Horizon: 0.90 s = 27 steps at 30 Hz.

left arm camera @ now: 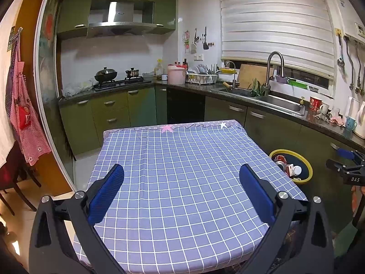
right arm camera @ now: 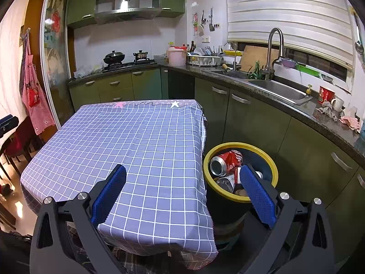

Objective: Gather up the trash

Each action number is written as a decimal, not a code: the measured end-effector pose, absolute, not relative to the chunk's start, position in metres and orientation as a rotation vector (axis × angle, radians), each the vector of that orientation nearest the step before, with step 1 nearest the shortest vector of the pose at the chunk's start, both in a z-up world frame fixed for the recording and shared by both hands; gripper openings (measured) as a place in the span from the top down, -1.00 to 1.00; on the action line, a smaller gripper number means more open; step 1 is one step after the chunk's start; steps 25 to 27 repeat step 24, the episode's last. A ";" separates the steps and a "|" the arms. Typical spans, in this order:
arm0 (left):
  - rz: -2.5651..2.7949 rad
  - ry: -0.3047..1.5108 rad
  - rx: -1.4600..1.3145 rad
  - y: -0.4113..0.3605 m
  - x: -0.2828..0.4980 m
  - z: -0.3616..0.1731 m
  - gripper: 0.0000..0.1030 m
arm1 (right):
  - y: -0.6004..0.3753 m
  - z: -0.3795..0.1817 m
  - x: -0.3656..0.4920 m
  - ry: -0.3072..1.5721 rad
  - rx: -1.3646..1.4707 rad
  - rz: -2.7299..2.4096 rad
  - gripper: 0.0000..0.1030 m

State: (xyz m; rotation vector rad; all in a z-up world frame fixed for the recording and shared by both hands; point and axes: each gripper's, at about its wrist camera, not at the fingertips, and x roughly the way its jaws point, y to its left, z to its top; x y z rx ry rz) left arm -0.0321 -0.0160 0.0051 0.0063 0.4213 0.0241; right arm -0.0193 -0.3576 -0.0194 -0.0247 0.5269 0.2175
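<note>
A table under a blue checked cloth (left arm camera: 182, 171) (right arm camera: 127, 141) fills both views, with nothing lying on it. To its right on the floor stands a dark bin with a yellow rim (right arm camera: 276, 171) (left arm camera: 306, 162). Inside it lie a red cola can (right arm camera: 225, 159), a crushed can and other packaging. My left gripper (left arm camera: 181, 171) hovers open over the near half of the cloth, holding nothing. My right gripper (right arm camera: 183, 172) is open and holds nothing above the table's right edge, with its right finger (right arm camera: 257, 196) in front of the bin. The right gripper (left arm camera: 346, 171) also shows at the left wrist view's right edge.
Green kitchen cabinets (right arm camera: 251, 118) and a dark counter with a steel sink (right arm camera: 278, 91) run close behind and right of the bin. A stove with pots (left arm camera: 118, 77) sits at the back. A red checked apron (left arm camera: 25, 118) and dark chairs (right arm camera: 16, 146) stand at the left.
</note>
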 end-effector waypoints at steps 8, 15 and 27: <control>0.005 0.436 -0.029 -0.011 -0.026 0.003 -0.87 | -0.357 -0.022 -0.018 0.532 -0.025 0.219 -0.91; 0.000 0.451 -0.013 -0.012 -0.019 -0.002 -0.87 | -0.357 -0.022 -0.016 0.534 -0.024 0.220 -0.91; -0.020 0.508 -0.028 -0.007 -0.006 -0.007 -0.87 | -0.356 -0.026 -0.011 0.548 -0.022 0.221 -0.91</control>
